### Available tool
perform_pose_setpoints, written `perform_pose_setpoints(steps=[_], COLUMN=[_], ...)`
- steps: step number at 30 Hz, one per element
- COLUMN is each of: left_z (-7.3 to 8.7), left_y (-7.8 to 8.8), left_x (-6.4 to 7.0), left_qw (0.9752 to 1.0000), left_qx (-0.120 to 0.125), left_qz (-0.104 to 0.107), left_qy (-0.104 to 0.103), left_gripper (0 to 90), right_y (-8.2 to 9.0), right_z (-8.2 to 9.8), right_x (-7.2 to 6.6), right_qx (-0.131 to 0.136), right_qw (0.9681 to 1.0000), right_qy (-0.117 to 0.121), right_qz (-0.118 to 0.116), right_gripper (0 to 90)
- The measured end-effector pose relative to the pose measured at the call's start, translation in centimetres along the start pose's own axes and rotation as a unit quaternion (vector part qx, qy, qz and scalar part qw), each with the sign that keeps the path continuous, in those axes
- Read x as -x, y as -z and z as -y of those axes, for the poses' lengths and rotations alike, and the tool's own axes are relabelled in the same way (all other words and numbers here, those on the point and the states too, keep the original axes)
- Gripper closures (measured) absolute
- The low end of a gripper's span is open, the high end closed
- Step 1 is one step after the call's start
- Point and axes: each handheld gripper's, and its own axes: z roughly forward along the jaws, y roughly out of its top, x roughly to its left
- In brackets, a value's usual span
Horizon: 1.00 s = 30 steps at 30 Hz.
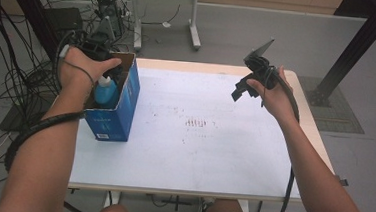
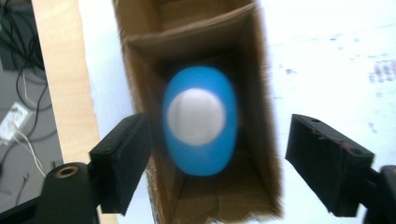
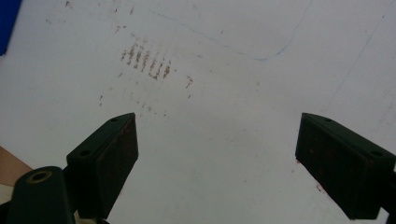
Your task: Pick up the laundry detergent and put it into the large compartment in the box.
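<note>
**Carefully now: bottle standing loose in the box**

The left gripper [image 2: 205,158] is hanging over the open blue box [image 1: 126,106], its jaws spread wide and touching nothing. The blue bottle [image 2: 201,126] is standing upright inside. A jaw is risking catching the cardboard rim and tipping the box. The right gripper [image 3: 215,163] is idling wide open above the table [image 1: 213,153].

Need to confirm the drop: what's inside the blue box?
A blue bottle with a white cap stands upright inside the box, below the open left tool. The bottle and walls hide the box floor.
</note>
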Motion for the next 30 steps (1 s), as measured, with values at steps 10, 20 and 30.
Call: perform_pose_setpoints(steps=[10, 20, 30], left_z=[-1.2, -2.8, -3.2], left_y=[3.7, 4.5, 5.1], left_x=[4.6, 9.6, 13.1], left_qw=[0.9894, 0.9609, 0.9215], left_qx=[0.042, 0.046, 0.059], left_qz=[0.007, 0.019, 0.023], left_qy=[-0.139, -0.272, -0.383], left_gripper=[13.5, 11.9, 11.8], right_y=[-0.3, -0.1, 0.2], right_z=[-0.6, -0.5, -0.2], right_x=[0.6, 1.5, 2.7], right_qx=[-0.003, 0.001, 0.005], right_qw=[0.9998, 0.9991, 0.9983], right_qy=[-0.019, -0.04, -0.058], right_qz=[0.006, 0.012, 0.011], right_gripper=[13.2, 13.2, 13.3])
